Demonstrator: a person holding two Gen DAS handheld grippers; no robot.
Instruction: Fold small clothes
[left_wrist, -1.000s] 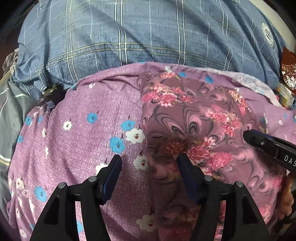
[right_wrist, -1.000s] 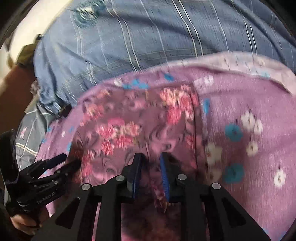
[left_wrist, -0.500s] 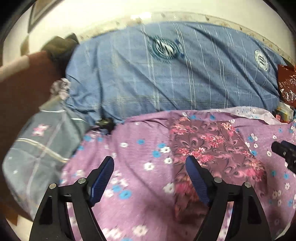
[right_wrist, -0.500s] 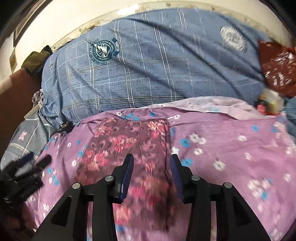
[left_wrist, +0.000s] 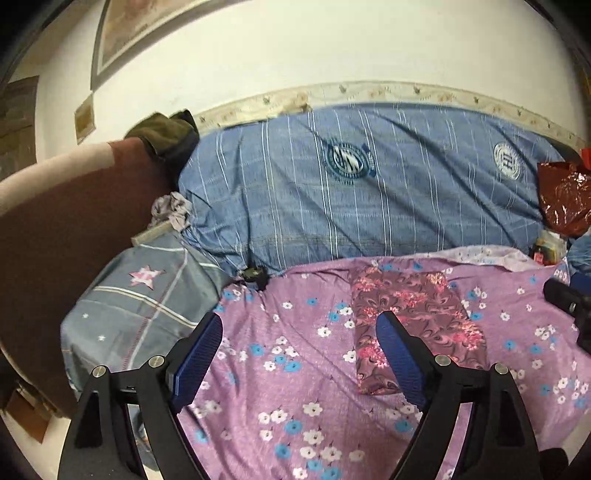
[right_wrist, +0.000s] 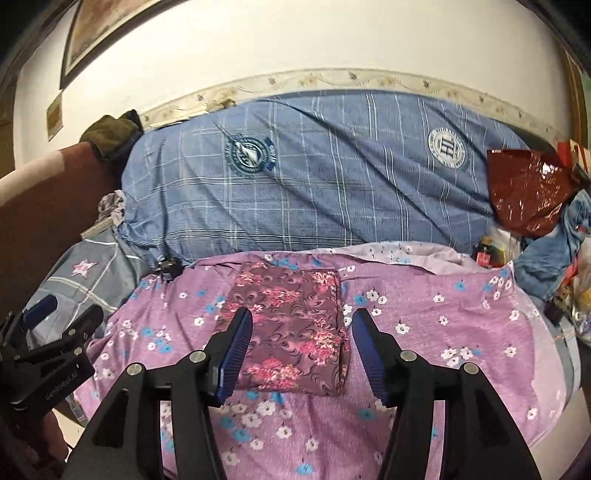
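Folded cloth lies flat on the purple bedsheet, near the blue pillow. Left gripper and right gripper: jaws have just been opening, nothing between the fingers. Advice: lift straight clear so the folds stay undisturbed.

A home bedroom: a bed under a purple flowered sheet, blue checked bedding, framed picture.

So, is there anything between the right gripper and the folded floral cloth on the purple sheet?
Nothing visible. The right gripper is open above the folded floral cloth, which lies alone on the purple sheet.
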